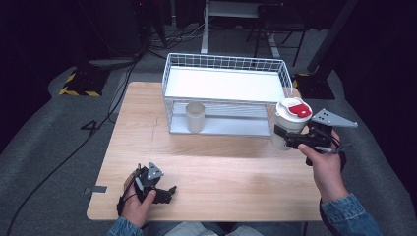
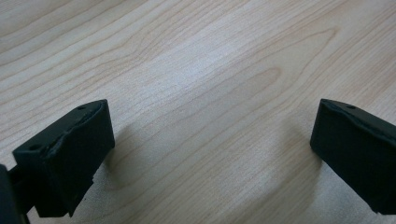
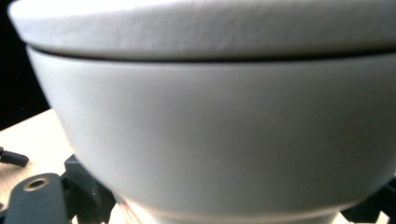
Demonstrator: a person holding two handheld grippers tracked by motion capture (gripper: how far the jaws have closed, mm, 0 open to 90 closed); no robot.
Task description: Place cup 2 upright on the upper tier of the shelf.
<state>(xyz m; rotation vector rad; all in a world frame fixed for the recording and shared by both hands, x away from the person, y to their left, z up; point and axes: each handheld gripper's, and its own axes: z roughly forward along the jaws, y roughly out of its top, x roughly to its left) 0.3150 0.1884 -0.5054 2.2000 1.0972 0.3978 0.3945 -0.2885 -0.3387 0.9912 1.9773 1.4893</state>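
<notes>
White lidded cup at right of frame, clamped in right gripper, held clear of table beside rack, likely for shelving. Left gripper, lower left, jaws wide apart, empty, parked.

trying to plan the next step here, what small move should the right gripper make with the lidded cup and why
Probably carry it left and forward over the wire rack's top shelf. The right gripper is shut on the lidded cup, held upright off the table beside the rack's right end. The plain cup already stands on the lower shelf. The left gripper rests open on the table.
</notes>
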